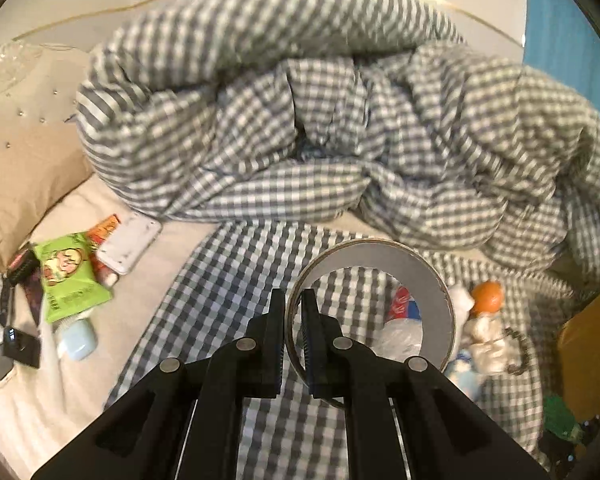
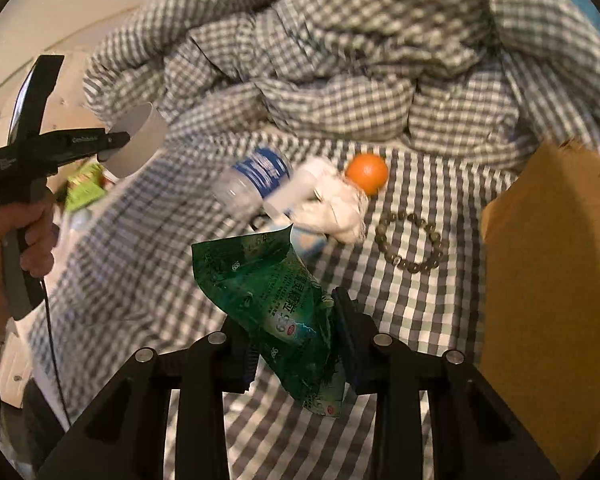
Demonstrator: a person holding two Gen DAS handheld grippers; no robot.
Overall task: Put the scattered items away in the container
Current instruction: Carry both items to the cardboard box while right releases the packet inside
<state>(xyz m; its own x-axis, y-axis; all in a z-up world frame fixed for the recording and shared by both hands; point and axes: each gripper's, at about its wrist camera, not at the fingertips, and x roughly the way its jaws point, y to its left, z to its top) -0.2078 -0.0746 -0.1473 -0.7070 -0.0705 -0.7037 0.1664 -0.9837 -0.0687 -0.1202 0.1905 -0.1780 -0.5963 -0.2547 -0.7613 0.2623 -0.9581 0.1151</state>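
My left gripper [image 1: 293, 300] is clamped on the rim of a tape roll [image 1: 404, 264], one finger inside the ring and one outside; the roll is held above the checked sheet [image 1: 220, 280]. My right gripper [image 2: 296, 304] pinches a green foil packet [image 2: 276, 300] between its pads, the packet hanging clear of the sheet. The cardboard box [image 2: 552, 280] (the container) stands at the right edge, just beside the bead bracelet [image 2: 410, 242]. Loose on the sheet lie an orange [image 2: 367, 173], a blue-labelled bottle [image 2: 256, 180] and a crumpled white tissue [image 2: 340, 208], close together. More clutter, including a lime-green packet [image 1: 70, 276], sits near the beige pillow [image 1: 24, 152].
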